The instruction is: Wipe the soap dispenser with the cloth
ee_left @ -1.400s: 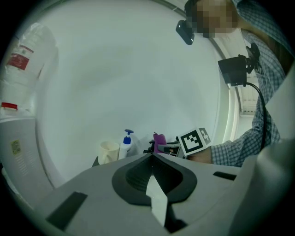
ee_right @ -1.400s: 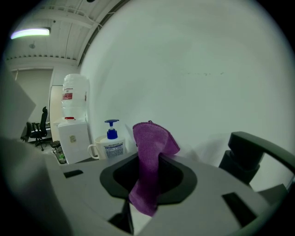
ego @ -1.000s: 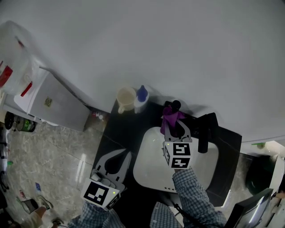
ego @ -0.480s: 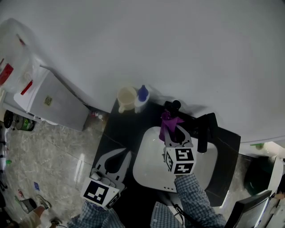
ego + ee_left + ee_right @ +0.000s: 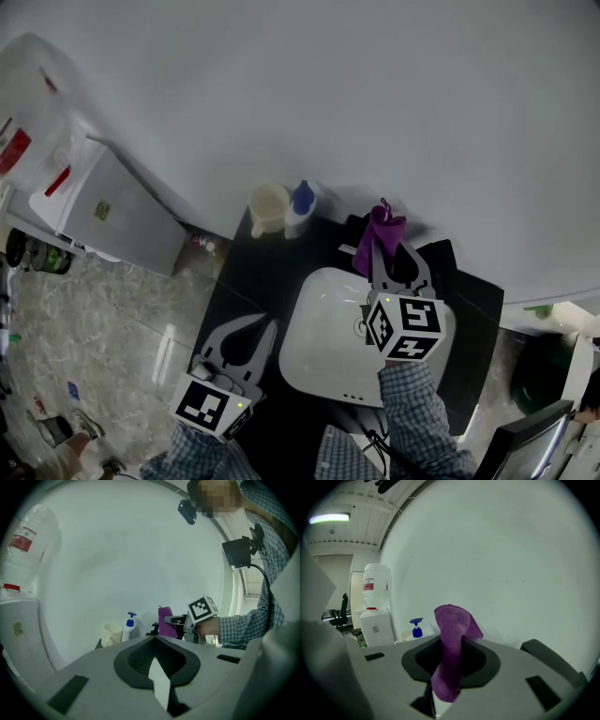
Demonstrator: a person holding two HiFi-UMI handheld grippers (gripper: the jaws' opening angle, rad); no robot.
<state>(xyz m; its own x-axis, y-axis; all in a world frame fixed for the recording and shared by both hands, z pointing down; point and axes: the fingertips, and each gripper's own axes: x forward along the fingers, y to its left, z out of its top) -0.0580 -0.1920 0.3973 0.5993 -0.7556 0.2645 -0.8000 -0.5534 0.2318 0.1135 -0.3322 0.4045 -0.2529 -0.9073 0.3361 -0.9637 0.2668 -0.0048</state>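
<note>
At the back left corner of the dark bench, hard against the white wall, stands the one soap dispenser, just beside a single cream cup on its left. It is upright, long axis vertical, blue pump head on top; which way the nozzle points is too small to tell. Past the bench's left edge lies tiled floor and a grey cabinet. A bare dark strip of bench runs between that edge and the one white sink, which fills the middle.

Of the two grippers, the right gripper hangs over the sink's back rim near the wall, well apart from the dispenser and to its right. Its jaws are clamped on the one purple cloth, which stands up out of them in a folded peak, the lower end trailing down between them. The left gripper is held low over the bare strip, jaws together with nothing between them, pointing toward the cup and dispenser.
</note>
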